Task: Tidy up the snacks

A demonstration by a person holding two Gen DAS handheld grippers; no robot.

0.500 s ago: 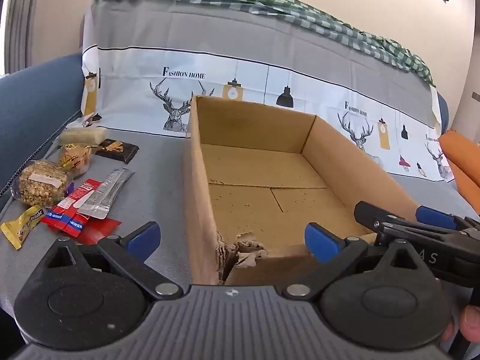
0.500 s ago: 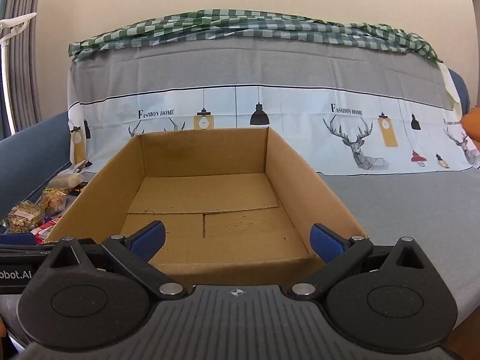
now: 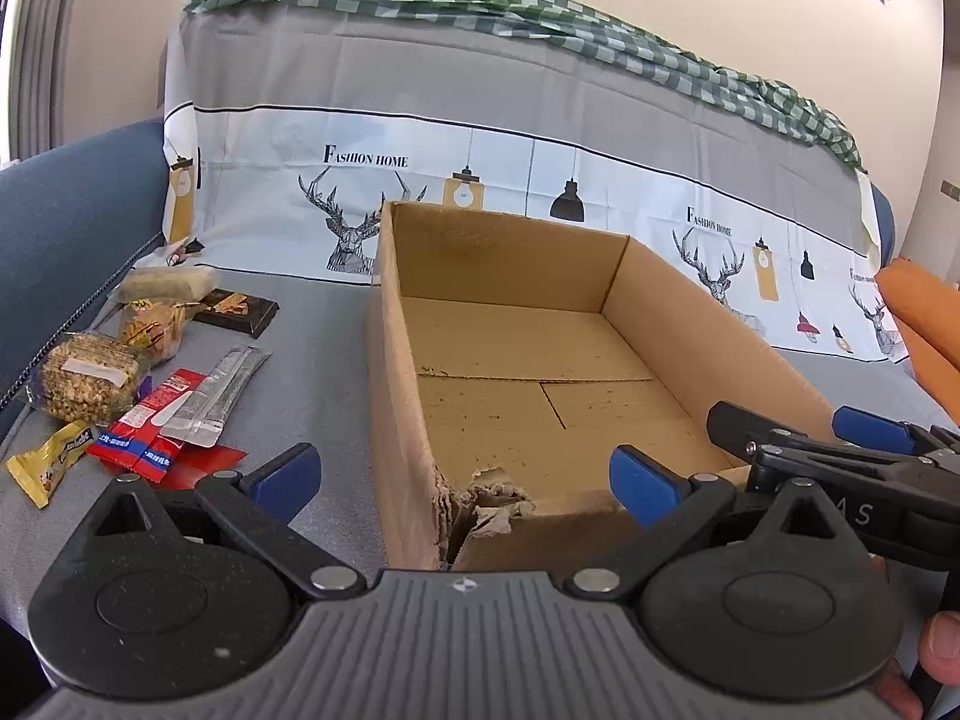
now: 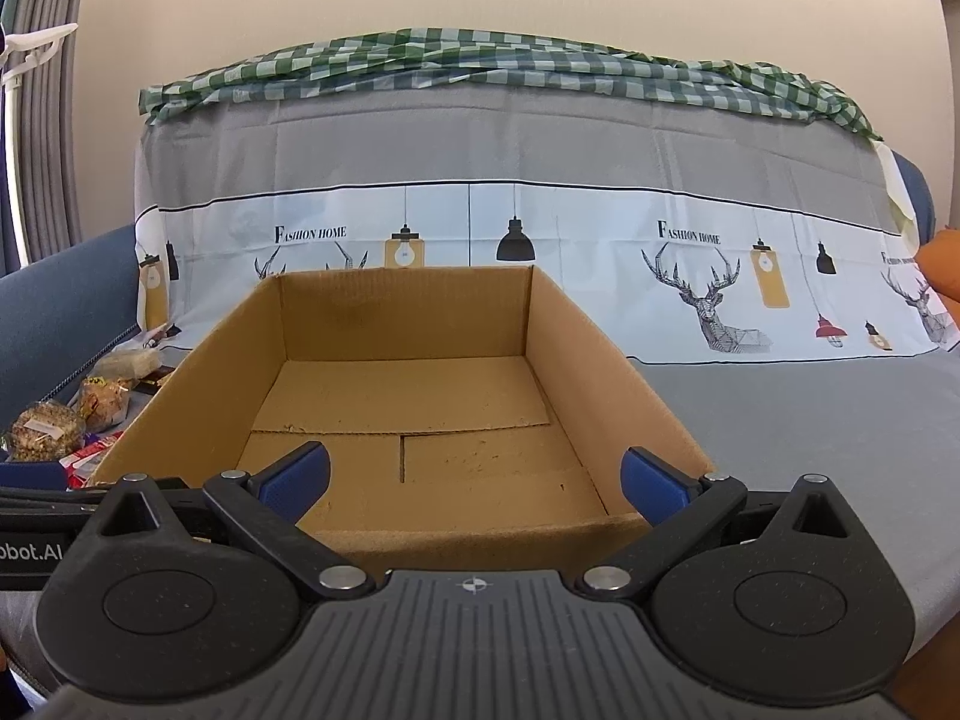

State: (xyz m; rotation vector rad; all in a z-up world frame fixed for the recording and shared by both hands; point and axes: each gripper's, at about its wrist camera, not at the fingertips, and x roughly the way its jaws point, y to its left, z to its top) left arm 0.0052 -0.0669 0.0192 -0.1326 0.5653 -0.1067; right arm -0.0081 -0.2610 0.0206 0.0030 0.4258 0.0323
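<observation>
1. The left gripper [image 3: 465, 477] hangs wide open with nothing between its blue pads [image 3: 285, 471], low over the near left corner of the box [image 3: 540, 372].
2. The right gripper [image 4: 474, 480] is likewise spread open and holds nothing, facing the box [image 4: 420, 396] across its near wall; in the left view it shows at 3 o'clock [image 3: 804, 438].
3. The box is open-topped cardboard, bare inside, with its near left corner torn and crumpled.
4. The snacks lie in a loose cluster on the grey sofa cover [image 3: 312, 372], at about 9 o'clock from the box and apart from it.
5. Within the cluster: a yellow candy [image 3: 51, 459] nearest the camera, red packets [image 3: 144, 426], and a silver stick pack [image 3: 219, 393] resting partly on them.
6. Further back sit a clear bag of grain snack [image 3: 84, 375], a yellowish bag [image 3: 150, 324], a pale wrapped bar [image 3: 165, 285] and a black packet [image 3: 237, 309].
7. A green checked cloth [image 4: 492, 69] is draped along the sofa back at 12 o'clock.
</observation>
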